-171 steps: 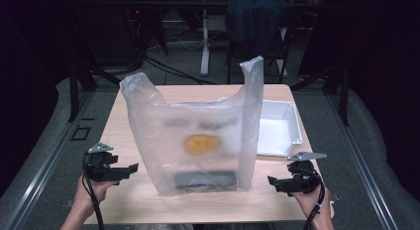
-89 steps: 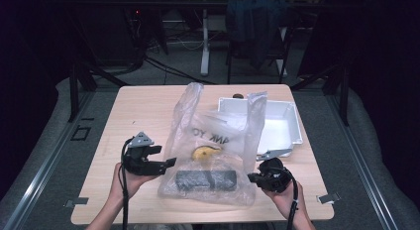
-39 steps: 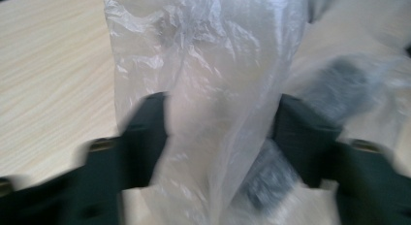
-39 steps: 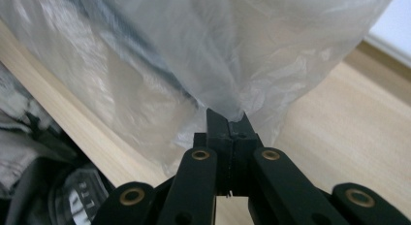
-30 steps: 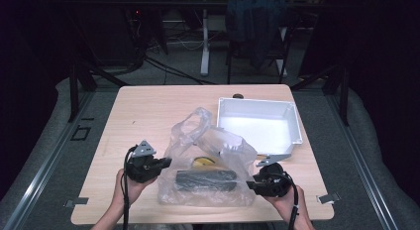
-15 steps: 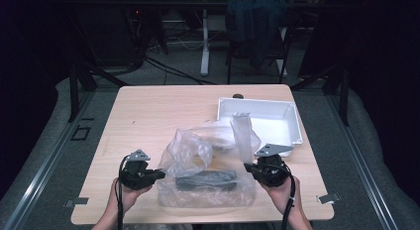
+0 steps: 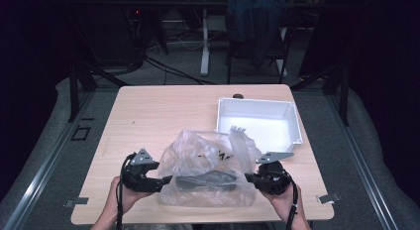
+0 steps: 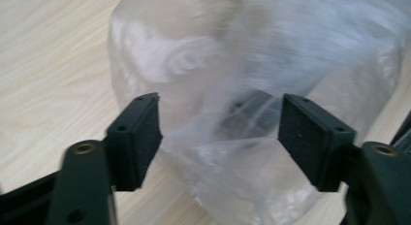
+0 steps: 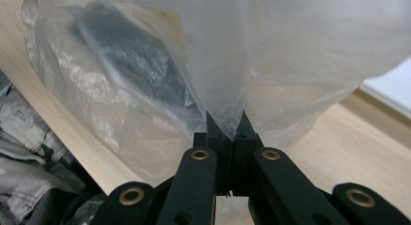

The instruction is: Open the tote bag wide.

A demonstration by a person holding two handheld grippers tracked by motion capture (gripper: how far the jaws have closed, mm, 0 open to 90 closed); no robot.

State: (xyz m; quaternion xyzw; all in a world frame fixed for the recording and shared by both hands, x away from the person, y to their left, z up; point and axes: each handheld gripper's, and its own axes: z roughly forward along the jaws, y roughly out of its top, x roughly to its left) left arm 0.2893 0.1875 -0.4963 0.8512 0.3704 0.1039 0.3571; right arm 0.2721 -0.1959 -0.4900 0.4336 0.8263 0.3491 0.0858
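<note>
A clear plastic bag (image 7: 205,173) lies crumpled on the wooden table (image 7: 163,116) with a dark flat object (image 7: 208,181) inside it. My left gripper (image 7: 166,180) is at the bag's left edge; its jaws have just been opening and now stand apart, with loose bag film (image 8: 228,152) between the pads but not pressed. My right gripper (image 7: 247,179) is at the bag's right side, shut on a fold of the bag (image 9: 228,113), and one handle strip (image 7: 240,150) stands up above it.
A white rectangular tray (image 7: 292,123) sits at the back right of the table, just behind the bag. A small dark round thing (image 7: 238,96) lies at the table's far edge. Chairs and cables stand in the dark beyond.
The bag has sunk flatter onto the table. My left gripper let go of the bag and its jaws spread. My right gripper closed on the bag's right side and stays there.
</note>
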